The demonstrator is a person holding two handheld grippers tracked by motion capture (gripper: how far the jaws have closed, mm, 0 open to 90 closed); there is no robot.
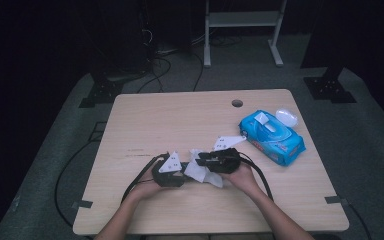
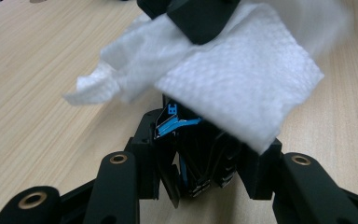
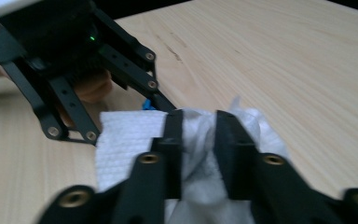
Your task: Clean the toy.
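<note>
A person wipes a small dark object [image 2: 191,154] with a white wipe [image 1: 202,172] near the front of the wooden surface [image 1: 180,115]. The left claw [image 1: 172,175] is clamped on the object, which sits between its jaws with blue and black parts showing. The wipe drapes over the object's far side, just ahead of that claw. The right claw [image 3: 198,154] has bunched wipe between its jaws, which stand slightly apart; whether the pads press the cloth cannot be told (the picture is blurred there). The next move likely calls for a firm pinch on the wipe and a rub across the object while the left claw holds steady. What the object is stays hard to make out. A blue pack of wipes [image 1: 272,137] lies well off beyond the right claw.
</note>
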